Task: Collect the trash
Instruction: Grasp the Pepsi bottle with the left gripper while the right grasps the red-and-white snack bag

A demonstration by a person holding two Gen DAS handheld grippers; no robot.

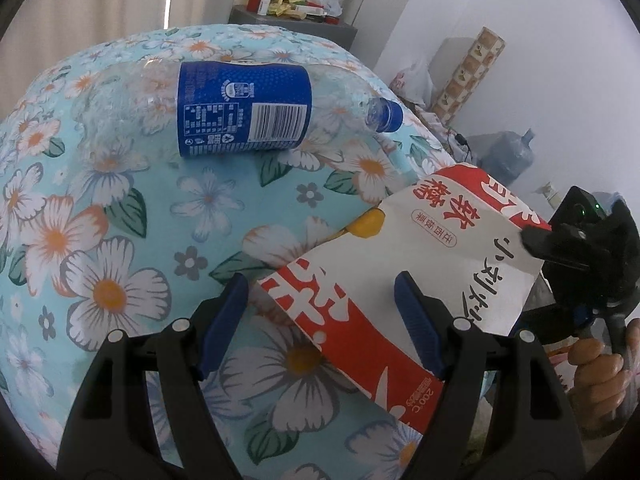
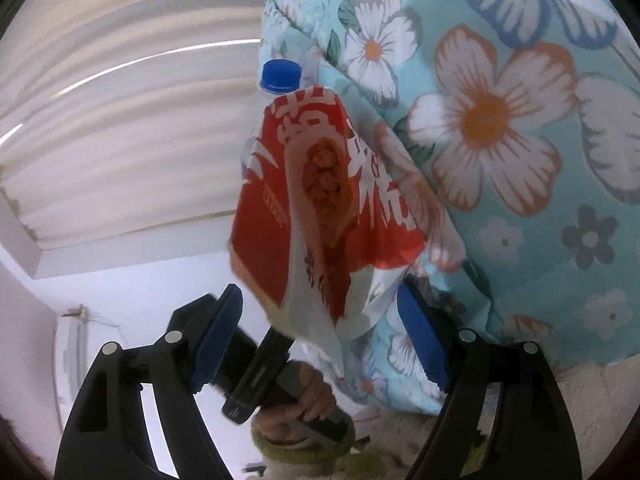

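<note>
Blue-padded fingers (image 1: 224, 320) of our left tool (image 1: 320, 312) stand wide apart just above the flowered bed cover (image 1: 120, 240), with a corner of the red-and-white snack bag (image 1: 400, 272) lying between them, gripped by neither. From the left wrist view, our right tool (image 1: 532, 242) reaches in from the right, tilted, and its tip meets the bag's far edge; whether it pinches there we cannot tell from this side. Our right hand (image 1: 600, 368) wraps the handle below. In the right wrist view, those fingers (image 2: 420, 336) are spread, the bag (image 2: 320, 208) hanging between them, and our left hand (image 2: 300, 404) grips its handle low in front. An empty blue-labelled bottle (image 1: 244, 108) lies on its side farther up the bed, well apart from both tools.
</note>
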